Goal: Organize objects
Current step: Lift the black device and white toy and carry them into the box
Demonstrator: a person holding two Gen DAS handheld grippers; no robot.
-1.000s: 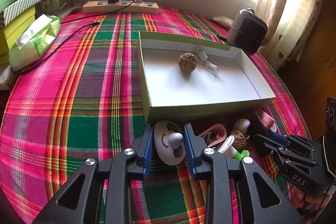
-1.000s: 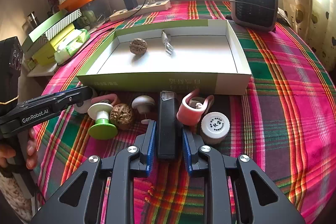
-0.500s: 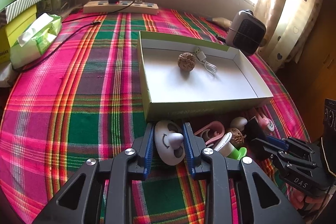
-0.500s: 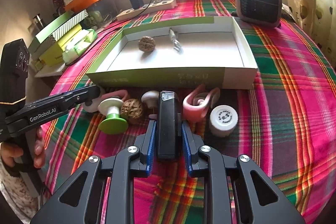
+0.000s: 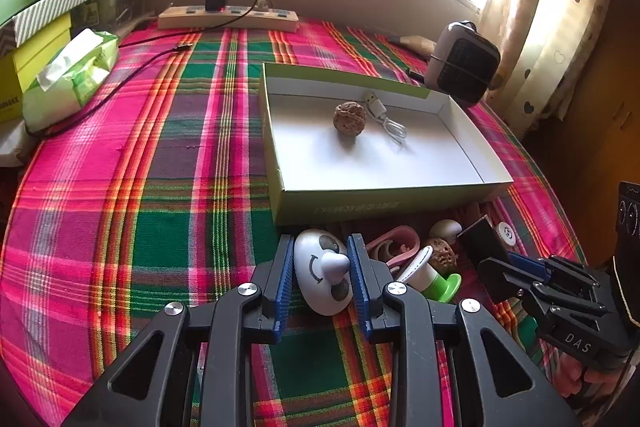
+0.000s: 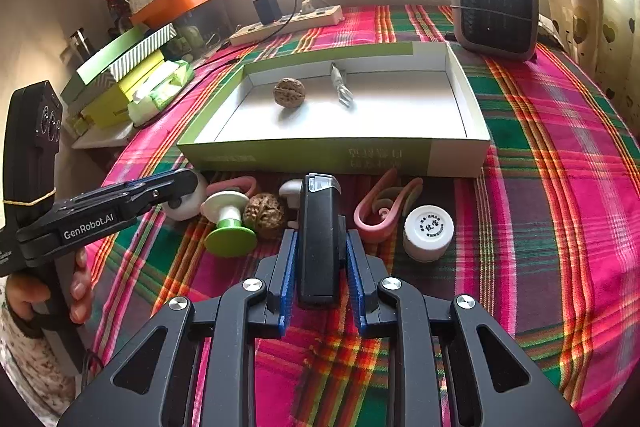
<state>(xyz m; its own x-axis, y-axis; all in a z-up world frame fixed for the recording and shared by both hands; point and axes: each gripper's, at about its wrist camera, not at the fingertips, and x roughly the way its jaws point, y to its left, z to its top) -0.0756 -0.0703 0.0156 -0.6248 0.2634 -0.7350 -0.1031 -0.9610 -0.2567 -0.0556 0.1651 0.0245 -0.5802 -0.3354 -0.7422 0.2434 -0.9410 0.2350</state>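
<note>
My left gripper (image 5: 319, 241) is shut on a white egg-shaped toy with a panda face (image 5: 324, 271), low over the plaid cloth. My right gripper (image 6: 321, 235) is shut on a black rectangular lighter-like device (image 6: 320, 239); in the left wrist view this gripper (image 5: 492, 259) sits at the lower right. Just beyond both stands the green-walled white box (image 5: 380, 205), which holds a walnut (image 5: 349, 117) and a white USB cable (image 5: 386, 121). In front of the box lie a pink clip (image 6: 380, 215), a second walnut (image 6: 266, 215), a green-and-white suction piece (image 6: 230, 227) and a white round cap (image 6: 428, 233).
A small heater (image 6: 496, 7) stands behind the box at the right. A power strip (image 5: 228, 19) with a charger lies at the table's far edge, its black cable trailing left. A tissue pack (image 5: 68, 79) and stacked boxes (image 5: 24, 39) sit at the left.
The left jaws have narrowed a little onto the panda toy. The right gripper has shifted slightly, still gripping the black device.
</note>
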